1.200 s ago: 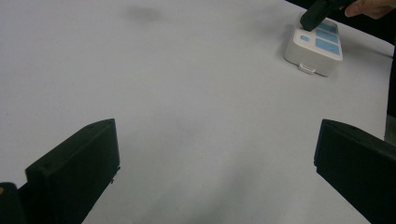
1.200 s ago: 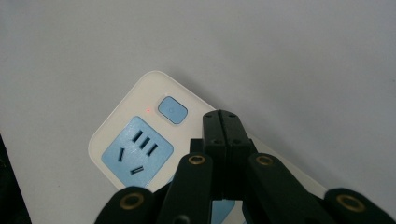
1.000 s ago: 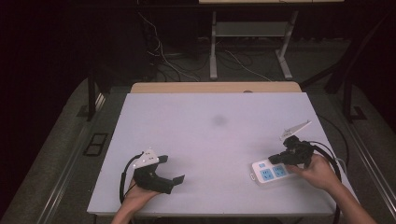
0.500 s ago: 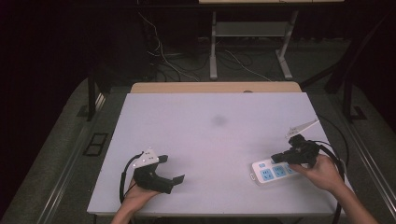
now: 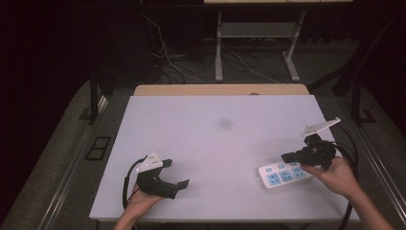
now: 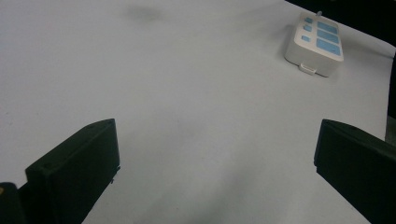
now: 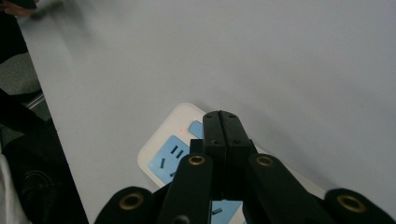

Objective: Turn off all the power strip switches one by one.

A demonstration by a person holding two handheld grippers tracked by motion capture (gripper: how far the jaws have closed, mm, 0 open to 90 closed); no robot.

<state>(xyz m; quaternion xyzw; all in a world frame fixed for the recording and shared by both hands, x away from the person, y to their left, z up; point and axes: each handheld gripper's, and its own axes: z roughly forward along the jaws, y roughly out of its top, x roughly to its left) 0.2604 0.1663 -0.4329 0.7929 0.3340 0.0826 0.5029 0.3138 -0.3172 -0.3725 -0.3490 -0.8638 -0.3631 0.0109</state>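
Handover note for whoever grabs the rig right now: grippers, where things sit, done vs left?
Right gripper: jaws shut with nothing between them, tips above the power strip; contact cannot be judged.
Left gripper: jaws open, nothing between them, resting near the table's front left, pointing toward the strip.
Power strip: white with blue sockets, lying flat near the front right edge, close to the right hand. No plug or cable on it can be seen.
Done: nothing visibly changed on the strip.
Left: probably whatever the shut tips are meant to press or nudge on the strip; check first.
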